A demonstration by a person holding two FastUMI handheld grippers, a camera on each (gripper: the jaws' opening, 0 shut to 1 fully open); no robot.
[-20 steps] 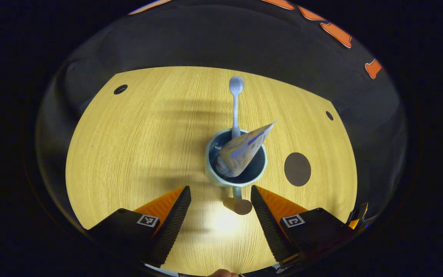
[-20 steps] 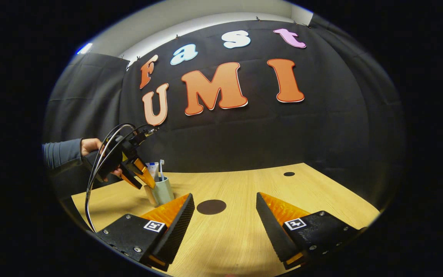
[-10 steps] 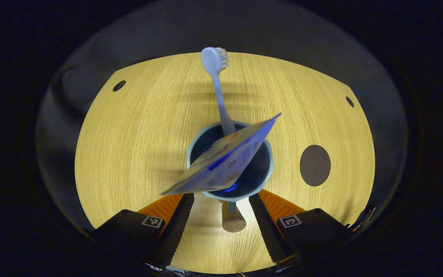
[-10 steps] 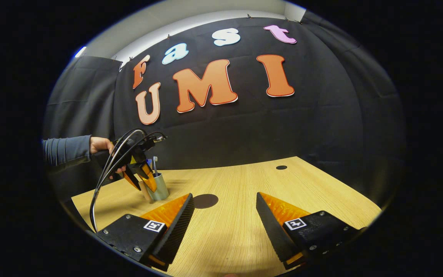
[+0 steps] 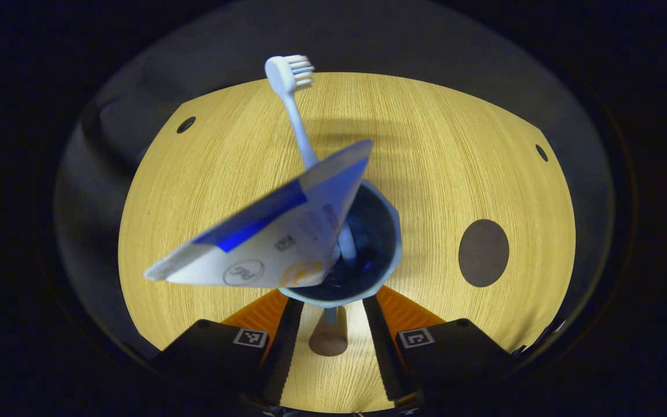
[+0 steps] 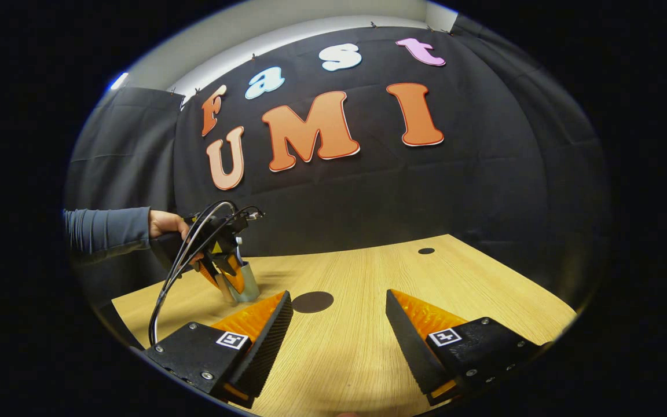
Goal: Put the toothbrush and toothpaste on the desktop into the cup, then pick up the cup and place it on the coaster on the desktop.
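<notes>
1. Compared with a second ago, the left hand-held gripper (image 5: pixel 326 341) is seen far closer to the cup (image 5: pixel 383 255): its fingers, then wide apart short of the handle, now stand narrowed on either side of the cup's handle (image 5: pixel 328 339), at 6 o'clock of the cup.
2. Whether both fingers actually press on the handle cannot be told; a slim gap seems to remain on each side.
3. The toothbrush (image 5: pixel 293 98) and the toothpaste (image 5: pixel 270 243) are both seen inside the cup, the brush head pointing to 12 o'clock and the tube's flat end leaning out toward 9 o'clock.
4. The tube's lean is changed from a second ago, when its flat end pointed toward 2 o'clock, which suggests the contents sit loosely.
5. The loading step is therefore judged done, and the grasp of the cup is judged to be in hand.
6. The coaster (image 5: pixel 483 252) lies on the counter (image 5: pixel 194 191) at 3 o'clock of the cup, apart from it and not yet occupied.
7. The right hand-held gripper (image 6: pixel 338 336) is held with fingers wide apart and nothing between them, above the counter.
8. In the right gripper view, the left hand-held gripper is seen at 9 o'clock, lowered onto the cup.
</notes>
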